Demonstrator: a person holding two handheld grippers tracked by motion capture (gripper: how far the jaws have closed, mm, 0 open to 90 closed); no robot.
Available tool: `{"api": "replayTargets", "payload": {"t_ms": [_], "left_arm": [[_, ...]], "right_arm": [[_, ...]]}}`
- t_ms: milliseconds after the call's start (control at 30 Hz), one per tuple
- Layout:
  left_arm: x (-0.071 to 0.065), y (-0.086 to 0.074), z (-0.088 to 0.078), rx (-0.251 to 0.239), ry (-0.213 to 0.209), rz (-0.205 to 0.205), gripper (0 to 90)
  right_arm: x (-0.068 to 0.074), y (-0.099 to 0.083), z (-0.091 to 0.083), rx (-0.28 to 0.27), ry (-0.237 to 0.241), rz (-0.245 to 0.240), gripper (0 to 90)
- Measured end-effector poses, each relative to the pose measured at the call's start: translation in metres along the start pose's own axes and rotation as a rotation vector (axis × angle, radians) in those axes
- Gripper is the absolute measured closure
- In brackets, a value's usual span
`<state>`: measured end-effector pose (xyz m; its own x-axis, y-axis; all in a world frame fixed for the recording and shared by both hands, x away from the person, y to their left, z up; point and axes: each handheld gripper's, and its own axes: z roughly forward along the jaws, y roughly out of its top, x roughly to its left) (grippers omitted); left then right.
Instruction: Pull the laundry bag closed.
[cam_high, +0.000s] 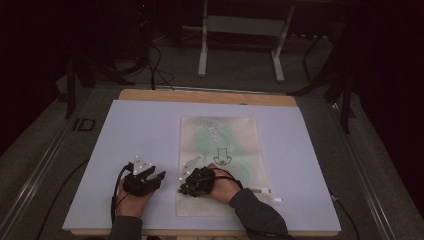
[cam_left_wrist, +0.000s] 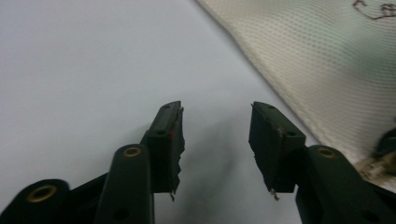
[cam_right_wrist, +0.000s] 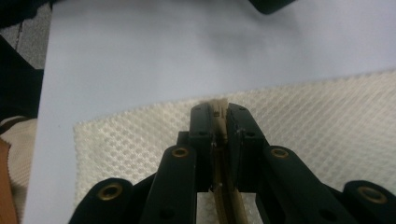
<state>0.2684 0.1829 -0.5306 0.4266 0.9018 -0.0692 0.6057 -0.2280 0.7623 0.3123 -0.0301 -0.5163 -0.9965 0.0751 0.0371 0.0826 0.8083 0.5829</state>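
While the left claw (cam_left_wrist: 215, 144) gapes, the right claw (cam_right_wrist: 219, 122) pinches the mesh bag's (cam_right_wrist: 327, 121) strap (cam_right_wrist: 218, 112).

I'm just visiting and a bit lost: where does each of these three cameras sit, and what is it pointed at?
High view: fixed above the person's side, looking forward and down on the table; both forearms, the left gripper and the right gripper show.
Left gripper view: rides the left gripper, looking along its open jaws at the pale table, mesh bag beside.
Right gripper view: rides the right gripper, jaws shut on a tan strip over the bag.
Shared: all three show the mesh bag.
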Motion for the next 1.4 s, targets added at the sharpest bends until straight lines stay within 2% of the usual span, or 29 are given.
{"api": "replayTargets", "payload": {"t_ms": [133,400,567,767,867,1100,1233,1400], "left_arm": [[-0.006,0.000,-0.004,-0.010,-0.048,0.005,59.4],[-0.026,-0.003,-0.012,-0.010,-0.150,0.027,77.2],[-0.033,-0.001,-0.008,0.002,-0.174,0.044,87.1],[-0.035,0.001,0.000,0.004,-0.202,0.031,88.3],[-0.038,0.002,0.002,0.015,-0.208,0.041,88.3],[-0.041,-0.005,-0.009,0.018,-0.218,0.034,88.5],[-0.043,-0.011,-0.013,0.020,-0.243,-0.006,88.5],[-0.052,-0.016,-0.011,0.048,-0.244,-0.004,88.5]], "right_arm": [[-0.003,-0.006,0.002,-0.026,0.023,0.024,81.6],[-0.005,-0.010,0.002,-0.047,0.037,0.042,81.8],[-0.004,-0.011,0.002,-0.059,0.030,0.041,81.8],[-0.001,-0.012,0.002,-0.065,0.014,0.039,81.9],[0.000,-0.012,0.002,-0.064,0.002,0.038,81.8],[0.000,-0.014,0.002,-0.076,0.006,0.048,81.8],[-0.001,-0.014,0.002,-0.078,0.012,0.045,81.8],[-0.001,-0.014,0.002,-0.078,0.015,0.050,81.8]]}}
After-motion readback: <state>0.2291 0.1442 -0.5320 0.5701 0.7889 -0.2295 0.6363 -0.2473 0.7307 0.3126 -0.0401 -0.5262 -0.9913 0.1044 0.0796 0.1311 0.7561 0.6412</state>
